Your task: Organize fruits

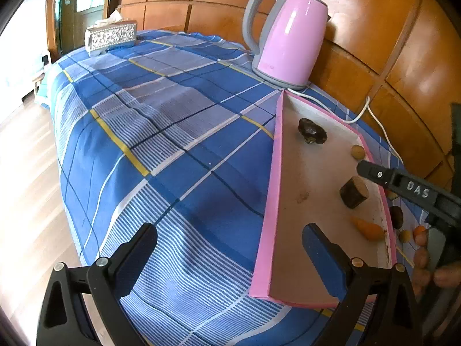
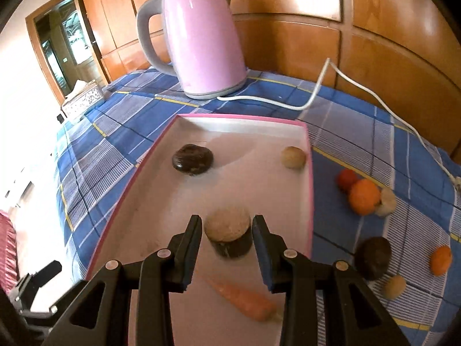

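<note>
A pink-rimmed tray [image 2: 310, 190] lies on the checked cloth; it also shows in the left wrist view [image 1: 270, 190]. In it lie a dark round fruit [image 2: 192, 160], a small beige ball [image 2: 293, 157], a brown cut cylinder with a pale top [image 2: 229, 235] and a carrot [image 2: 245, 302]. My right gripper [image 2: 226, 227] is open, its fingers on either side of the cylinder, not touching. Right of the tray lie a red fruit [image 2: 346, 179], an orange [image 2: 364, 196], a dark fruit [image 2: 373, 258], a second orange [image 2: 440, 259] and beige balls [image 2: 395, 287]. My left gripper [image 1: 230, 248] is open and empty, astride the tray's left rim.
A pink electric kettle [image 2: 201, 43] stands behind the tray, its white cord [image 2: 319, 86] trailing right across the cloth. A silver tissue box [image 1: 111, 37] sits at the table's far left end. A wooden wall panel backs the table. The table edge drops to the floor on the left.
</note>
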`<state>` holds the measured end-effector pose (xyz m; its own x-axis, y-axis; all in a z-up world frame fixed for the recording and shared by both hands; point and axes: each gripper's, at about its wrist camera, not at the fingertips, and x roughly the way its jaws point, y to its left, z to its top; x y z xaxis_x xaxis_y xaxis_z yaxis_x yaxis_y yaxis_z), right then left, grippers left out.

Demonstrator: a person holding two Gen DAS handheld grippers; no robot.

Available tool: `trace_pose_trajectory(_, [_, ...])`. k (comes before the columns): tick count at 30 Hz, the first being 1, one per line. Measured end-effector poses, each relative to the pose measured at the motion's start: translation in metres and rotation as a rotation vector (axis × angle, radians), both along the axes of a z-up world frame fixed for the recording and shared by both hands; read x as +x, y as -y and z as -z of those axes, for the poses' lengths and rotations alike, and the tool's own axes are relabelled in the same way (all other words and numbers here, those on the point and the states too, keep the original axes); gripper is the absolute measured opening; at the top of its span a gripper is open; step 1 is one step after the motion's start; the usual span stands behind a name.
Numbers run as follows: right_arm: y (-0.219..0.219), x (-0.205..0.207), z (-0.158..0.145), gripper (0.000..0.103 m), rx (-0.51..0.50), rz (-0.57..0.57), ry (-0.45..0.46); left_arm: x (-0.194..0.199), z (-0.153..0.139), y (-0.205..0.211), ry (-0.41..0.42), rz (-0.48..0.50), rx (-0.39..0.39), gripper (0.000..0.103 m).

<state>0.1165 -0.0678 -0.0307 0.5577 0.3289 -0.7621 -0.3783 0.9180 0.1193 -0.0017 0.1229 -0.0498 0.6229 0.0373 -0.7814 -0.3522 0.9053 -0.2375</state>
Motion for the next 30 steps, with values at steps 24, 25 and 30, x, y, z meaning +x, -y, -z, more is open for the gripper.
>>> trace_pose_trajectory(24, [0.159, -0.061, -0.01, 0.039, -0.031, 0.458, 0.131, -0.003, -0.008, 0.007, 0.018, 0.013, -0.016, 0.102])
trace_pose_trajectory(25, [0.172, -0.065, -0.009, 0.039, -0.04, 0.497, 0.132, -0.003, -0.008, 0.008, 0.017, 0.015, -0.016, 0.102])
trace_pose_trajectory(30, [0.24, -0.085, 0.003, 0.039, -0.074, 0.714, 0.111, -0.003, -0.01, 0.013, 0.022, 0.034, -0.006, 0.102])
